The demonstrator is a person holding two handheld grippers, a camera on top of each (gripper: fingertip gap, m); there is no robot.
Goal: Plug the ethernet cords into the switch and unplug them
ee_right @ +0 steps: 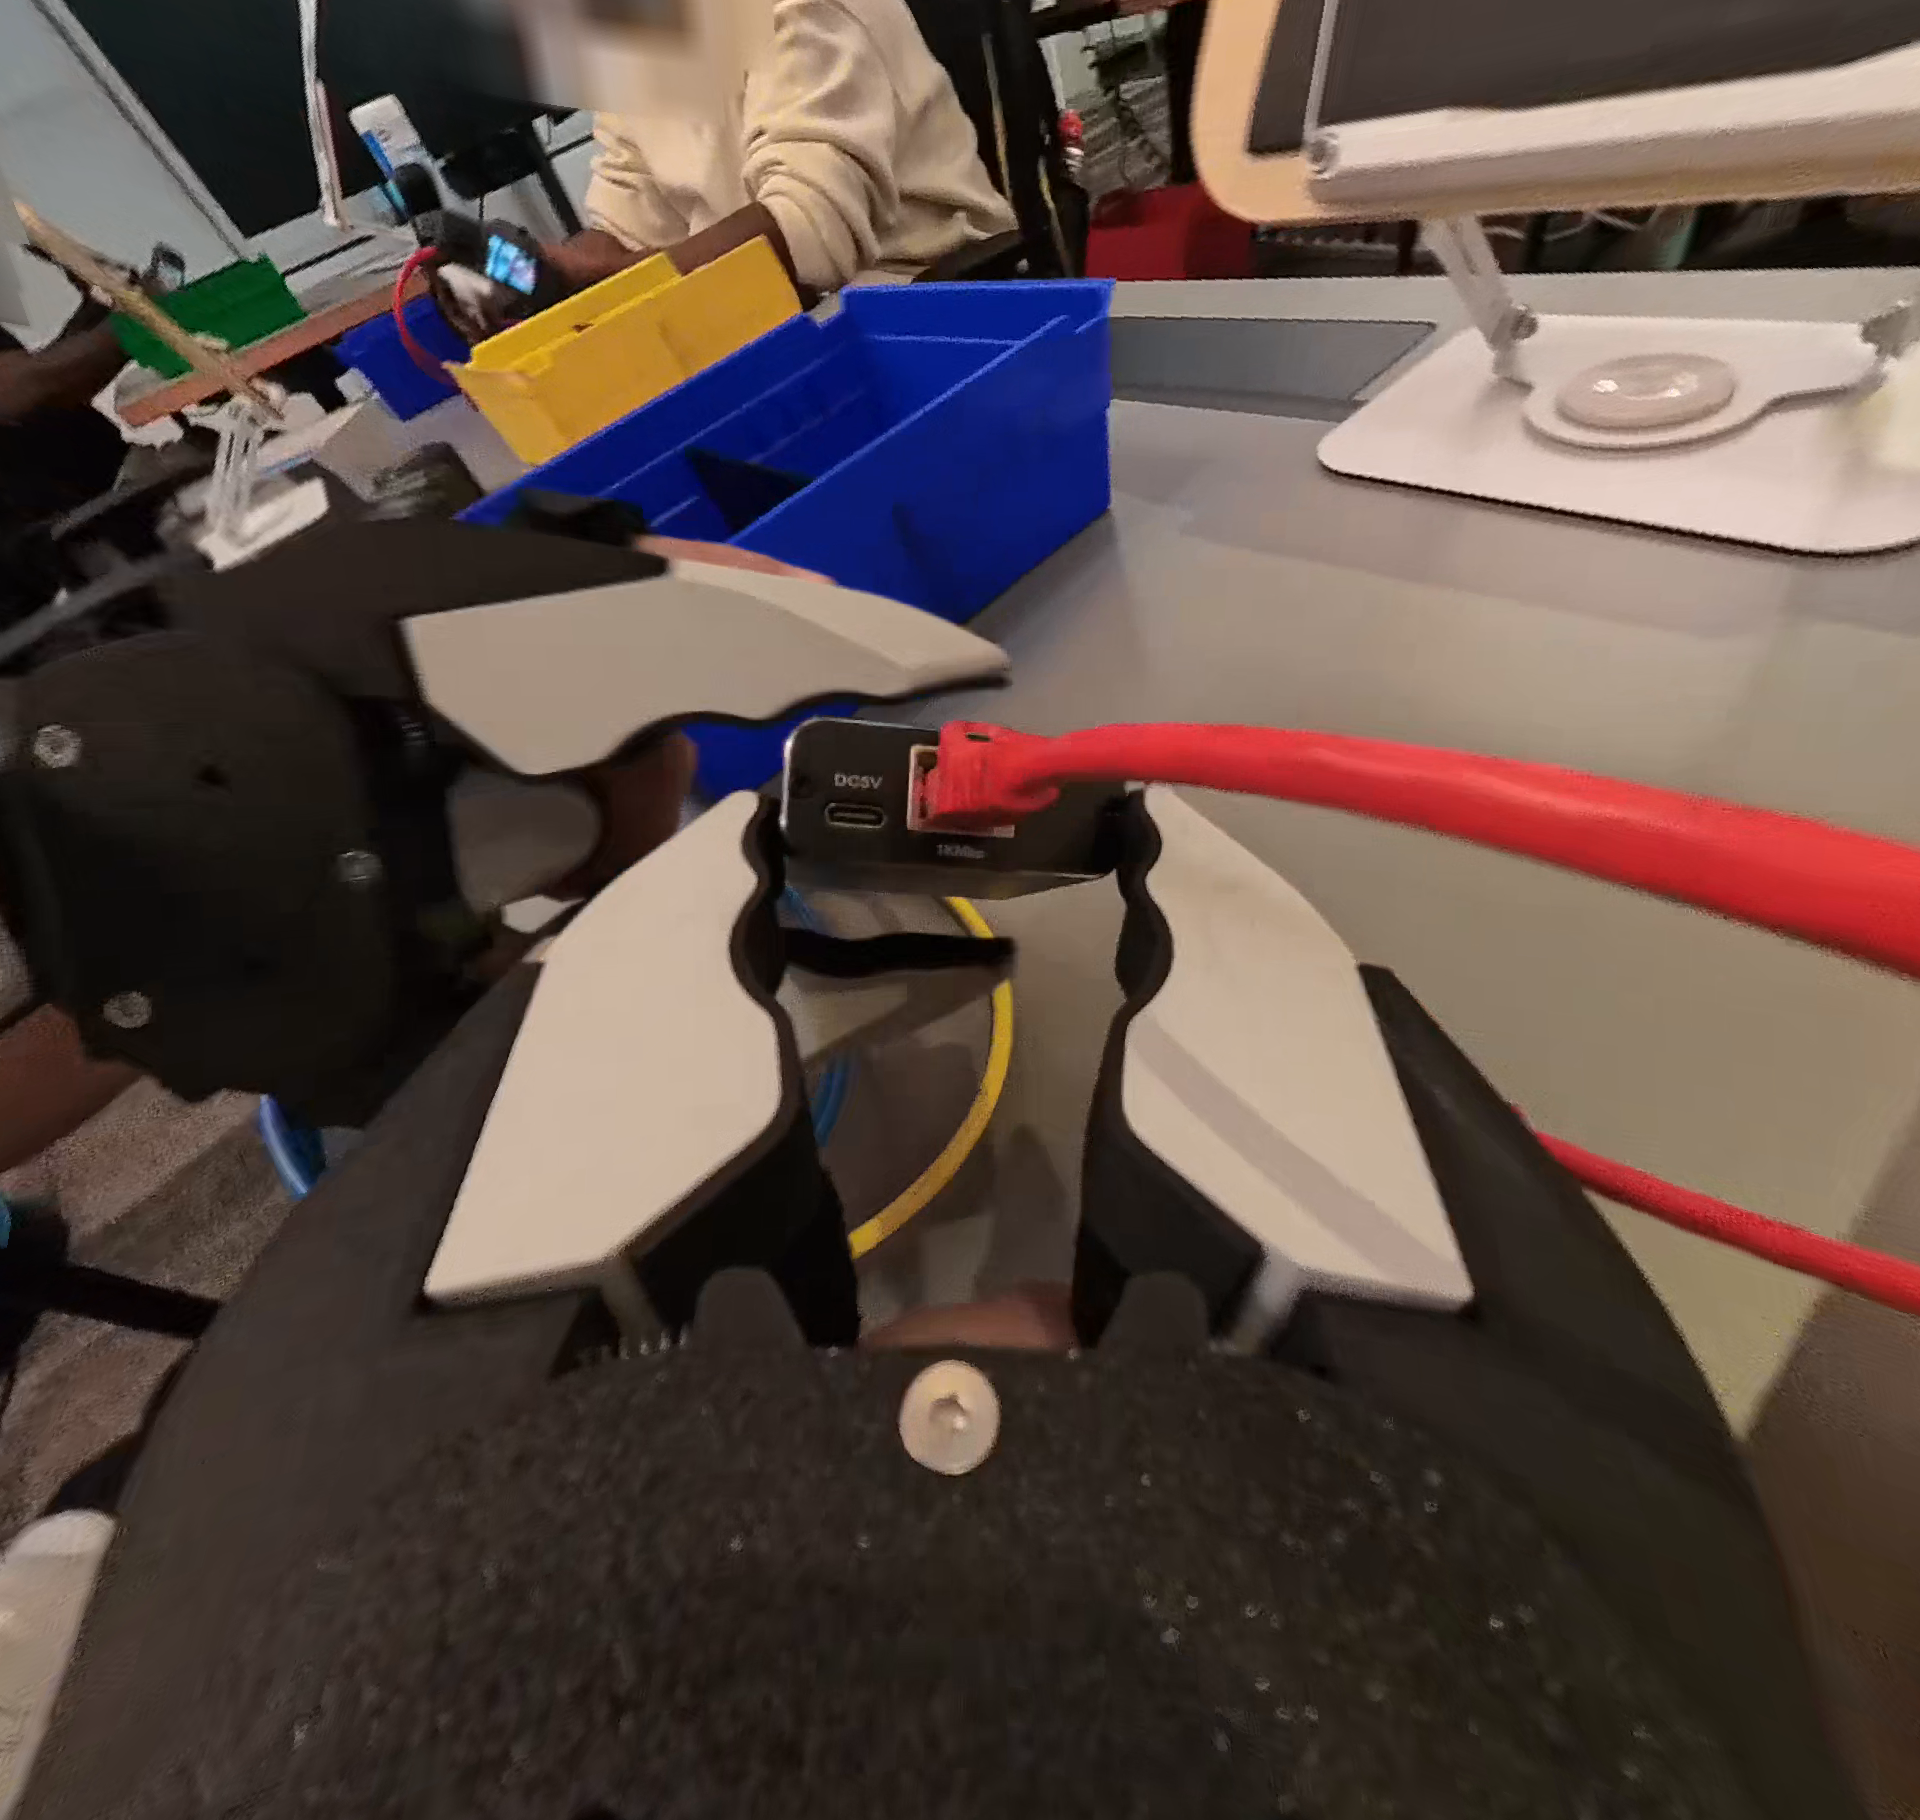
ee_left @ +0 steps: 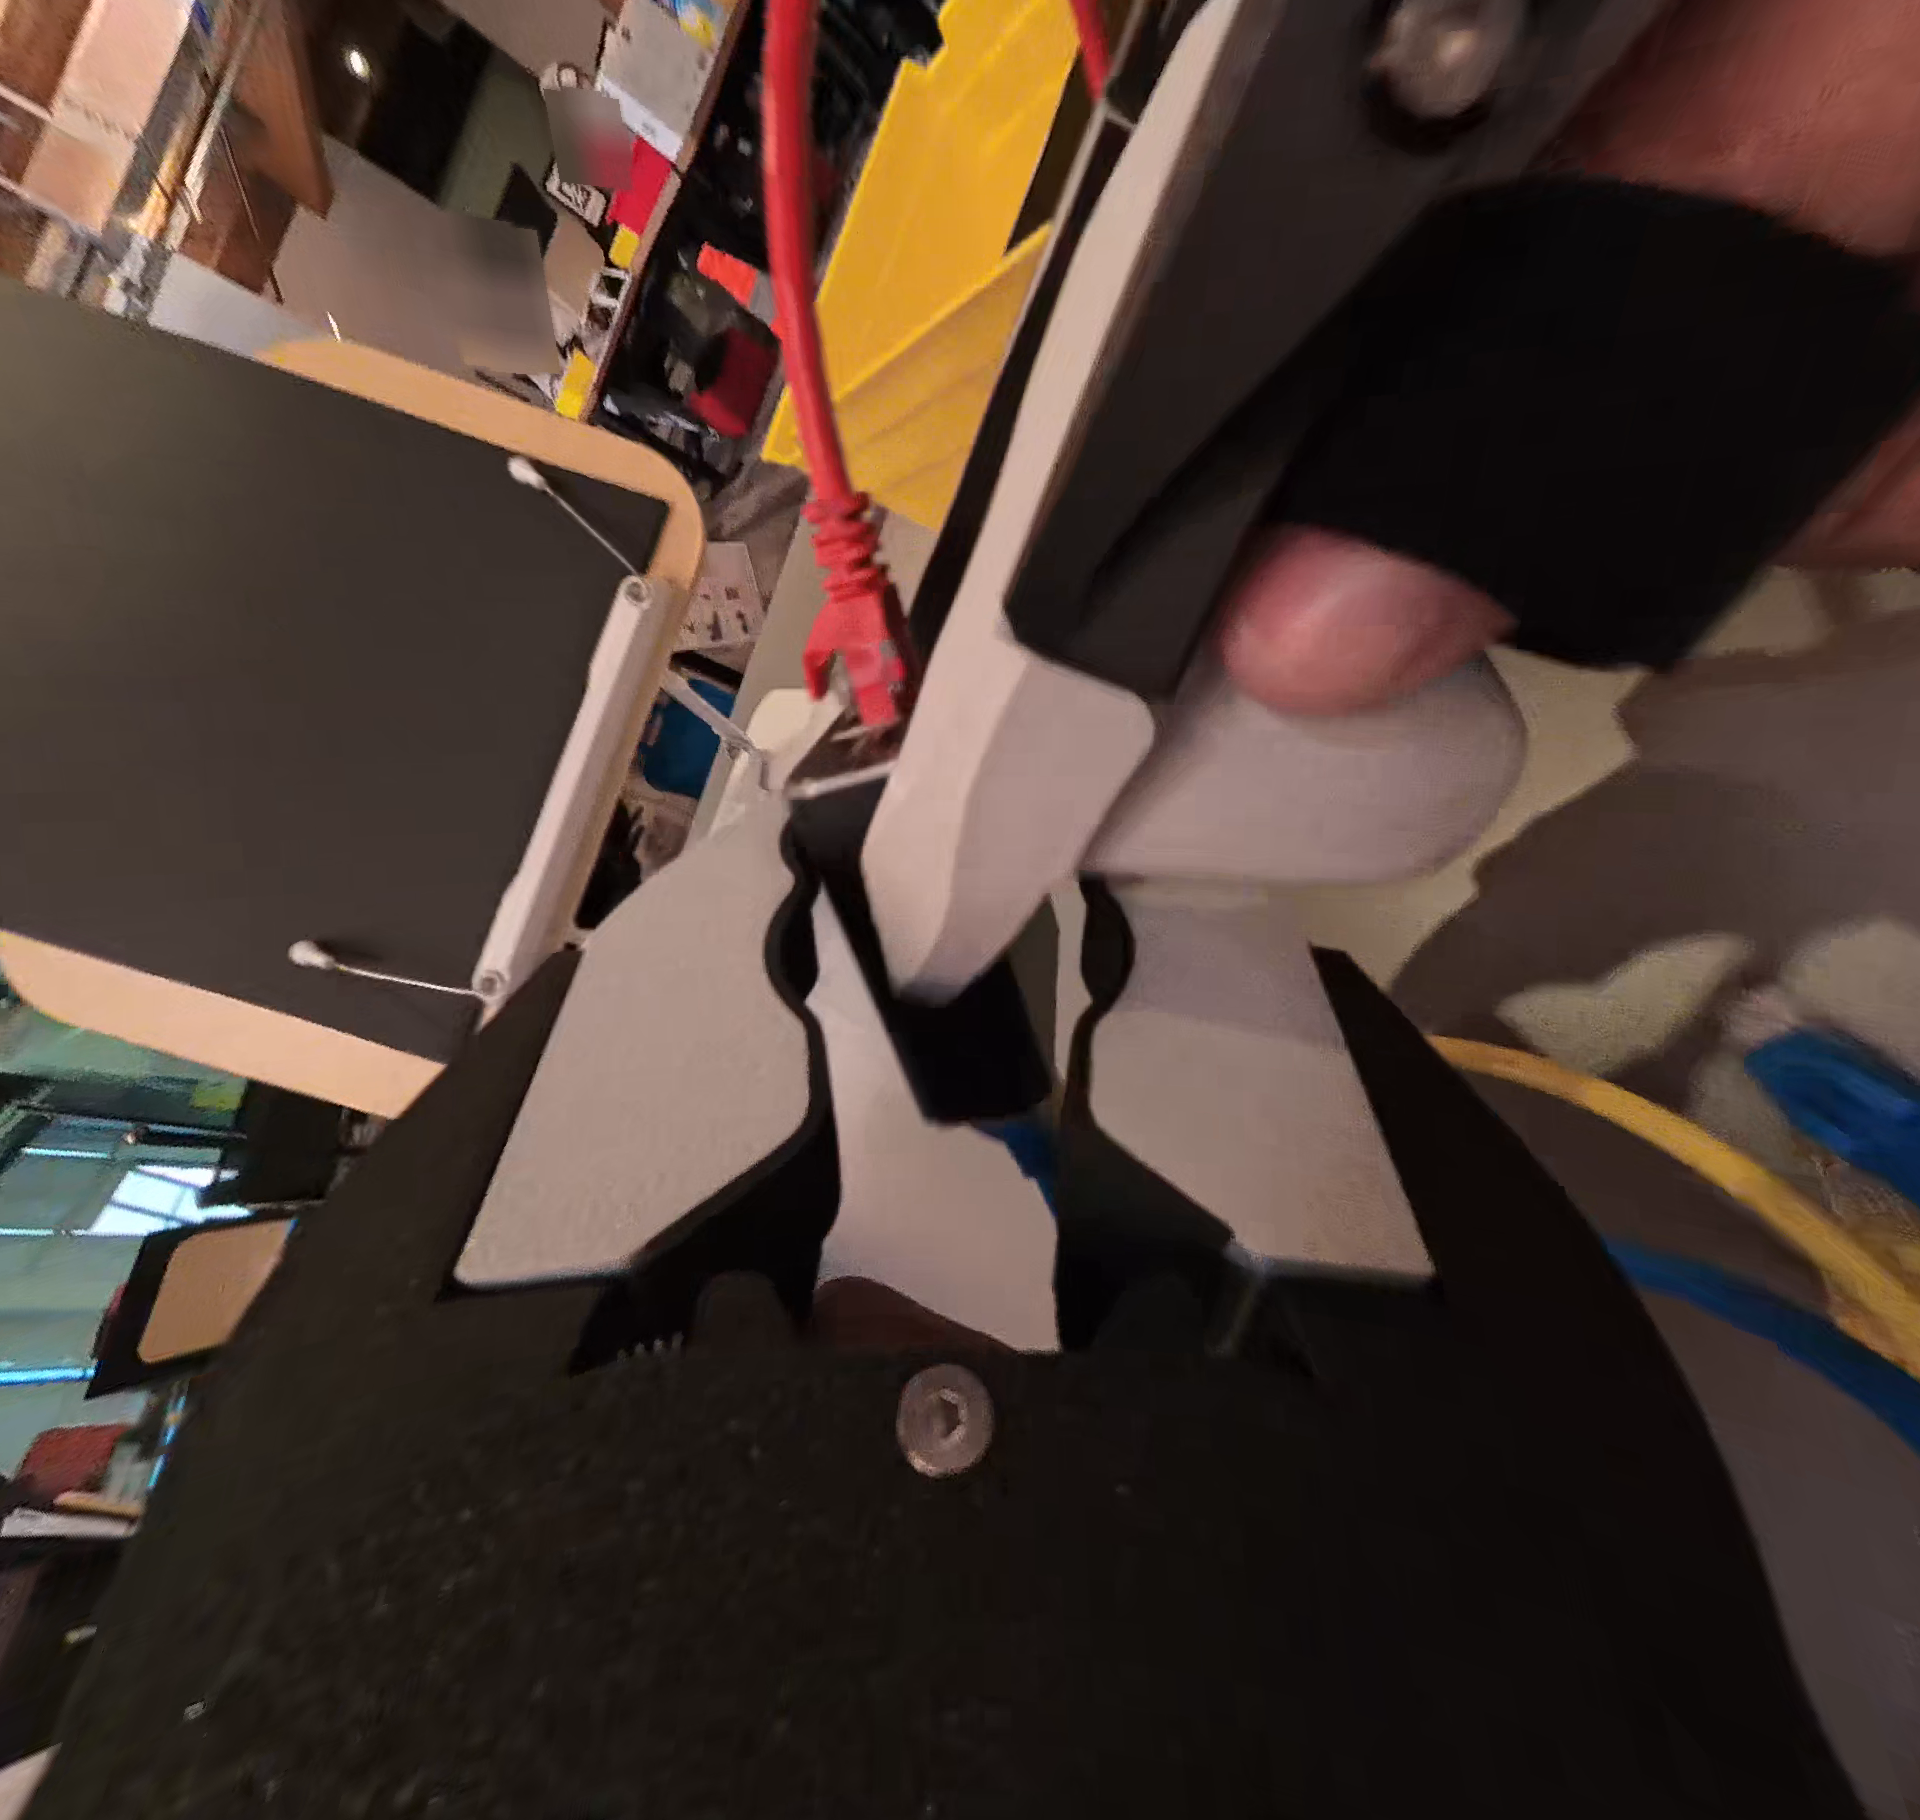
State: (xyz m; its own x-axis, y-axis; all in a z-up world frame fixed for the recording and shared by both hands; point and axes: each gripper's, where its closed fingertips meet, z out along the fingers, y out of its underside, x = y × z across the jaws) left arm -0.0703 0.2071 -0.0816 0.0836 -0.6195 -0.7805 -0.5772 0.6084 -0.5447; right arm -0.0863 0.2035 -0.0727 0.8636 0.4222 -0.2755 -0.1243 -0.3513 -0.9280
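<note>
Two grippers on one switch [ee_right: 940, 814]: your right gripper [ee_right: 945, 851] clamps its black body at the fingertips. Red cord [ee_right: 1455, 814] – plug seated in the port, running out rightward. Left gripper [ee_left: 940, 1001] – closed on the switch's far end.

Left wrist view: my camera rides behind the left claw [ee_left: 940, 949], rolled sideways, very near the switch [ee_left: 935, 1032].
Right wrist view: looks level across the counter [ee_right: 1455, 731], equally near.
Shared: switch, red cord [ee_right: 1455, 794], both claws.
</note>
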